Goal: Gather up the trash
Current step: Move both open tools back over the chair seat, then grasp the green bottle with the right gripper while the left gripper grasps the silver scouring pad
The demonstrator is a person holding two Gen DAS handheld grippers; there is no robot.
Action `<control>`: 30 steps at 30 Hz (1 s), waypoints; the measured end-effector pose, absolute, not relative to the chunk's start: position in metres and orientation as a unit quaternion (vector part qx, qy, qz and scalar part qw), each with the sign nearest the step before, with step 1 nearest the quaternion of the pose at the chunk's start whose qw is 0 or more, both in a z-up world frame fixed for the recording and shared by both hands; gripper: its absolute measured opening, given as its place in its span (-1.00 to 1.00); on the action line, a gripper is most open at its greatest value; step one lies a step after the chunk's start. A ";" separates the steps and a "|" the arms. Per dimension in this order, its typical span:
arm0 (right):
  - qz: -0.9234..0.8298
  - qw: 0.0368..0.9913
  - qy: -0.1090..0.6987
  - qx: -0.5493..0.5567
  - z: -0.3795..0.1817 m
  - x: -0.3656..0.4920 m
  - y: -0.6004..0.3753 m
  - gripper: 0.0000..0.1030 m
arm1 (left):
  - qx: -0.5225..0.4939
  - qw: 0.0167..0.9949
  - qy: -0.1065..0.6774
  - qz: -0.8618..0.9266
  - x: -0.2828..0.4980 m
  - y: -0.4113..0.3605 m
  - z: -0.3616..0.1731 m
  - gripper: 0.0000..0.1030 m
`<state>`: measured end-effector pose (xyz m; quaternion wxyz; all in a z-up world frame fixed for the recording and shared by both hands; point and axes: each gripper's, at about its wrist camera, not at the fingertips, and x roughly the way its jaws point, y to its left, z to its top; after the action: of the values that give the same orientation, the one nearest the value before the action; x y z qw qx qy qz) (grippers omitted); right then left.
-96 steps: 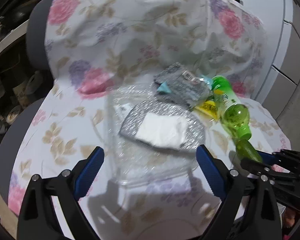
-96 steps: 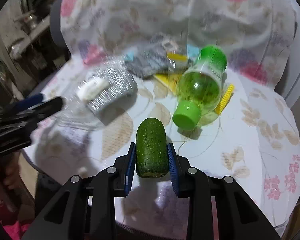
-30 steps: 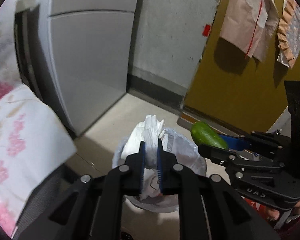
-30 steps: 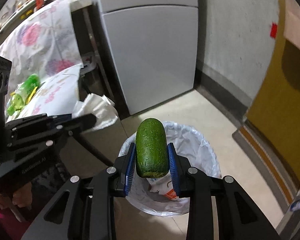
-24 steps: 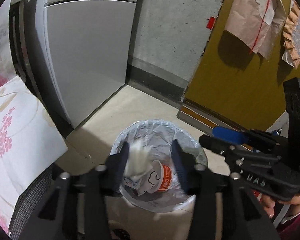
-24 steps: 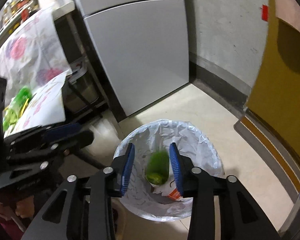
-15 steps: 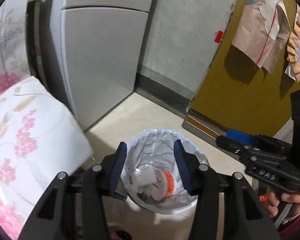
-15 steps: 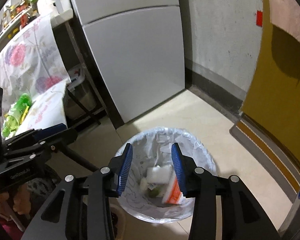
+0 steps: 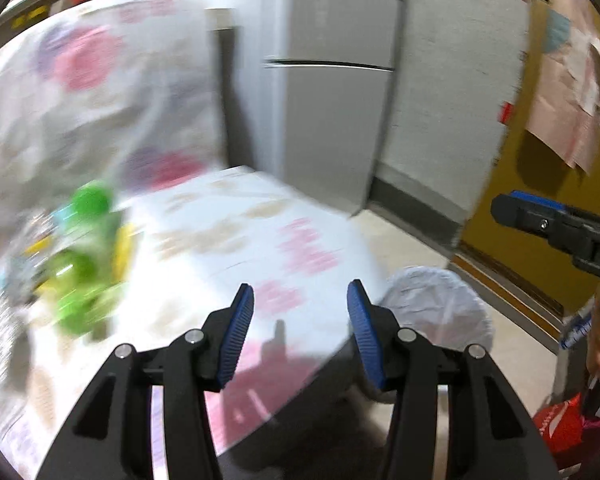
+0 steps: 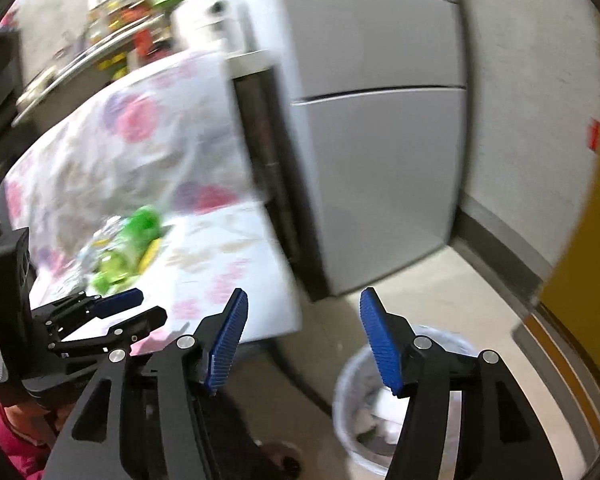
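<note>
My left gripper (image 9: pixel 300 328) is open and empty above the edge of the flowered chair seat (image 9: pixel 260 232). My right gripper (image 10: pixel 304 336) is open and empty, beside the lined trash bin (image 10: pixel 364 412) on the floor. The bin also shows in the left wrist view (image 9: pixel 440 304), behind the chair's corner. A green bottle (image 9: pixel 80 272) and yellow and silver wrappers lie blurred on the seat at the left. They also show in the right wrist view (image 10: pixel 128 240). The left gripper shows in the right wrist view (image 10: pixel 128 312) over the seat.
A grey fridge (image 9: pixel 332 120) stands behind the chair. A yellow-brown door (image 9: pixel 548 184) is on the right. Shelves with clutter (image 10: pixel 112 40) are at the far back. A red bag (image 9: pixel 560 428) lies on the floor at the right.
Both grippers dropped their loads into the bin, the white tissue and the cucumber. Both have since swung left from the bin toward the chair, with jaws open.
</note>
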<state>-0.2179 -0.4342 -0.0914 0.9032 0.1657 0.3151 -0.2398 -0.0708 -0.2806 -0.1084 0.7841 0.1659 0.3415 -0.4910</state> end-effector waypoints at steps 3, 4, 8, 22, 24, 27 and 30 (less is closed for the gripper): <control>-0.198 0.912 0.329 0.143 -0.090 -0.177 -0.406 0.30 | 0.153 0.806 0.357 -0.446 -0.046 -0.241 -0.107 0.05; -0.182 0.915 0.334 0.137 -0.091 -0.161 -0.396 0.35 | 0.148 0.816 0.361 -0.427 -0.037 -0.225 -0.106 0.08; -0.132 0.918 0.352 0.125 -0.098 -0.114 -0.363 0.36 | 0.122 0.844 0.378 -0.361 -0.006 -0.171 -0.105 0.12; -0.042 0.917 0.391 0.061 -0.117 -0.007 -0.279 0.36 | 0.049 0.896 0.402 -0.181 0.082 -0.034 -0.106 0.43; -0.031 0.917 0.393 0.052 -0.118 0.000 -0.270 0.36 | 0.048 0.897 0.406 -0.169 0.089 -0.026 -0.108 0.43; -0.032 0.918 0.395 0.031 -0.120 0.014 -0.261 0.33 | 0.045 0.895 0.412 -0.164 0.094 -0.020 -0.113 0.43; -0.057 0.912 0.405 0.039 -0.126 0.027 -0.269 0.31 | 0.043 0.893 0.418 -0.163 0.098 -0.019 -0.119 0.43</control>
<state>0.0270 -0.2692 -0.1265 0.9119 0.0385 0.4046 -0.0571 0.0979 -0.0194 -0.1186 0.8927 0.0435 0.4177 -0.1635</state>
